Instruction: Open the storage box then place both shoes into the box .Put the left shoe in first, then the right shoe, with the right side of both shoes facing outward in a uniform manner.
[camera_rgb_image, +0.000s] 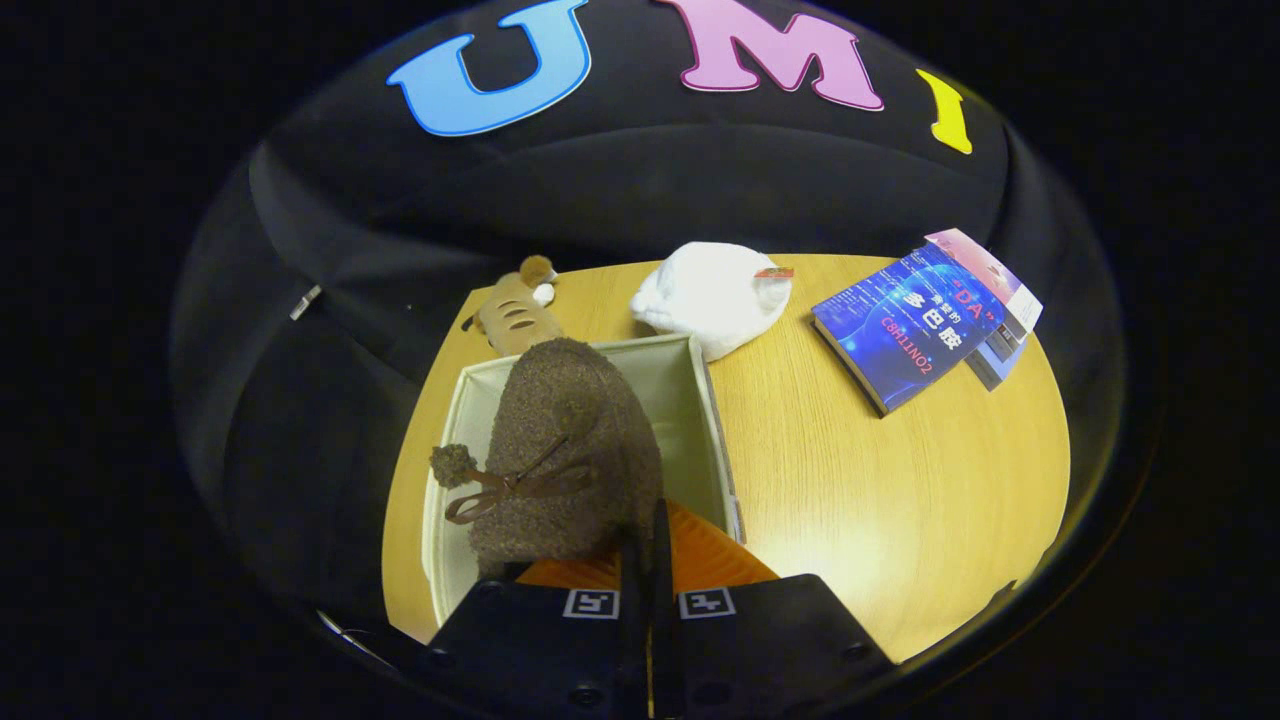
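Observation:
A brown fuzzy shoe (570, 450) with a brown bow and a pompom on its left side hangs over the open cream fabric storage box (703, 400). Its toe points away from me. My gripper (648, 560) is shut on the shoe's near edge, the two fingers almost touching. The shoe covers most of the box's inside, so I cannot tell what lies under it. The box stands on the left part of a wooden table (880, 480).
Behind the box lie a tan striped plush toy (512, 312) and a white soft bundle (712, 295). A blue book (905, 335) rests on a small stack of books at the back right. Bare tabletop stretches to the right of the box.

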